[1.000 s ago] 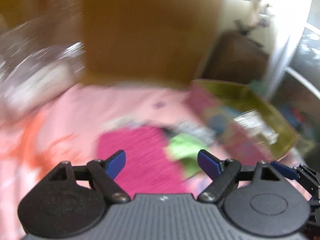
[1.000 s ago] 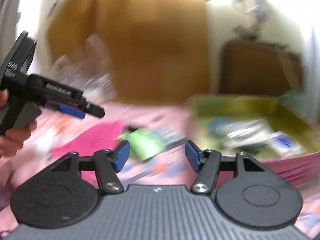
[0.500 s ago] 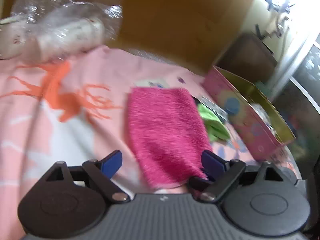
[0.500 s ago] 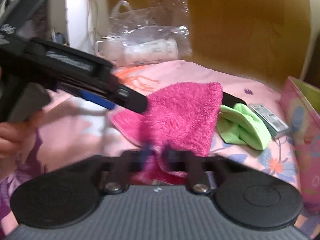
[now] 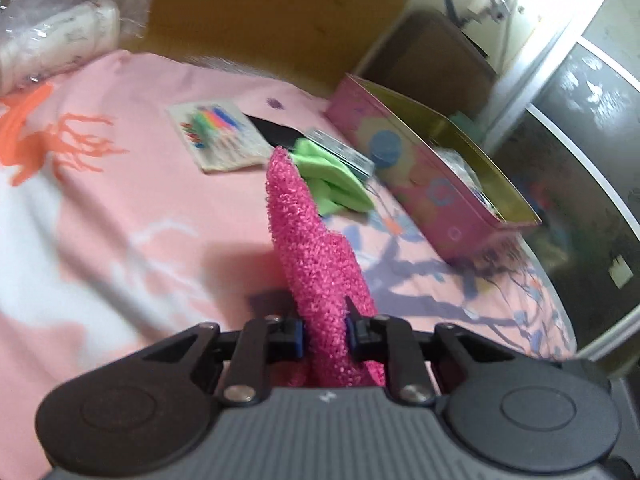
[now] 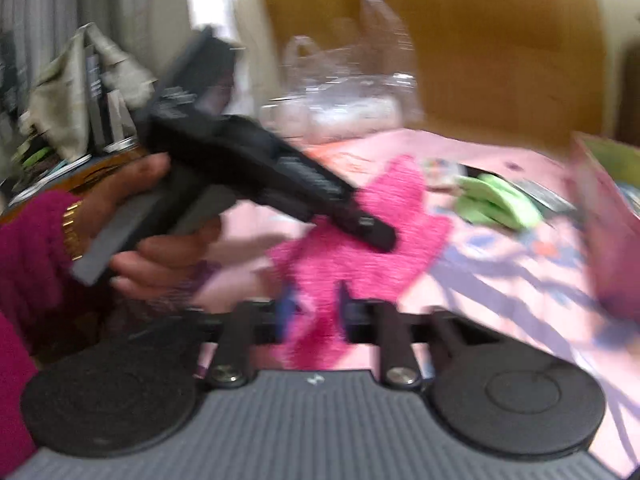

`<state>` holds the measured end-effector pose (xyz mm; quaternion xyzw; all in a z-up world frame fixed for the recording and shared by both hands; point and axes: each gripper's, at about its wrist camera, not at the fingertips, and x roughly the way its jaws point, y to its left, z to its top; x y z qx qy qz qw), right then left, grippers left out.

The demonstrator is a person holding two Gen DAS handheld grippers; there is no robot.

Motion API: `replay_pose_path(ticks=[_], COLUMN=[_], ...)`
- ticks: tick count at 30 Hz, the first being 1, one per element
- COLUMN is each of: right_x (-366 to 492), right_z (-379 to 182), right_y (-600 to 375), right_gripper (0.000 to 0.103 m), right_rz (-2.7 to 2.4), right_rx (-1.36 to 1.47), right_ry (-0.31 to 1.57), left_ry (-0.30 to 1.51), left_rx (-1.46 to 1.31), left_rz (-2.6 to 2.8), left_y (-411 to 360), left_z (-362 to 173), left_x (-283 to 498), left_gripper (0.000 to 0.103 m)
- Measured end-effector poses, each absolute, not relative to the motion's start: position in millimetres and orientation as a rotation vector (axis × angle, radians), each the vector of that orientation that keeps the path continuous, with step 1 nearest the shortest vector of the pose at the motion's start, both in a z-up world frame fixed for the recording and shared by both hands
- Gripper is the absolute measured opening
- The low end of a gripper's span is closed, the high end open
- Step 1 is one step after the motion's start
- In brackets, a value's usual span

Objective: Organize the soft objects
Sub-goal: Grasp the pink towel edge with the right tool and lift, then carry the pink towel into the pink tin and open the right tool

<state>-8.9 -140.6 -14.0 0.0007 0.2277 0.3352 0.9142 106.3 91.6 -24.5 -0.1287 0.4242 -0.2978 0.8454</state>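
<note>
A fuzzy pink cloth (image 5: pixel 308 240) rises in a bunched ridge from the pink bedsheet (image 5: pixel 120 208). My left gripper (image 5: pixel 324 334) is shut on its near end. In the right wrist view the same cloth (image 6: pixel 360 256) lies spread under the left gripper's fingers (image 6: pixel 376 232), which a hand (image 6: pixel 160 240) in a magenta sleeve holds. My right gripper (image 6: pixel 316 312) has a strip of the cloth between its jaws, which are opening, and the blurred pads look apart from it. A folded green cloth (image 5: pixel 332 176) (image 6: pixel 500 200) lies behind the pink one.
A pink flowered tin box (image 5: pixel 420 184) (image 6: pixel 600 220) stands open at the right with items inside. A card of coloured markers (image 5: pixel 216 136) and a black flat item (image 5: pixel 276 134) lie near the green cloth. A clear plastic bag (image 5: pixel 48 40) and a brown board (image 5: pixel 280 12) stand behind.
My left gripper went from open to shut on the pink cloth, which was flat and now stands bunched. My right gripper, shut half a second ago, has parted its jaws.
</note>
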Motion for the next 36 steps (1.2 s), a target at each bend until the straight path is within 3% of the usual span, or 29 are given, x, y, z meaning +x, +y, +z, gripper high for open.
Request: replay_pose_path(ticks=[1, 3, 5, 7, 9, 27, 36], right_x=[-8.1, 0.0, 6.6, 5.8, 0.7, 41.1, 81.4], right_z=[-16.4, -21.4, -26.6, -28.7, -26.3, 39.3, 26.0], right_y=[-142.5, -137.9, -136.4, -131.2, -126.2, -211.2, -270.2], right_gripper=[0.075, 0.072, 0.054, 0.028, 0.025, 0.024, 0.026], right_rz=[0.636, 0.6, 0.641, 0.687, 0.687, 0.22, -0.025], right_rx=[0.0, -0.02, 0.022, 0.04, 0.0, -0.019, 0.04], right_ry=[0.464, 0.493, 0.533, 0.532, 0.495, 0.197, 0.244], left_ry=[0.895, 0.912, 0.917, 0.932, 0.947, 0.715, 0.715], left_rx=[-0.262, -0.26, -0.264, -0.267, -0.28, -0.161, -0.123], left_rz=[-0.639, -0.667, -0.68, -0.703, -0.742, -0.944, -0.971], left_y=[87.4, 79.0, 71.9, 64.7, 57.5, -62.0, -163.9], left_z=[-23.7, -24.4, -23.8, -22.7, -22.0, 83.4, 86.2], left_x=[103.3, 100.5, 99.9, 98.7, 96.1, 137.9, 191.3], left_gripper=[0.018, 0.02, 0.022, 0.023, 0.023, 0.023, 0.027])
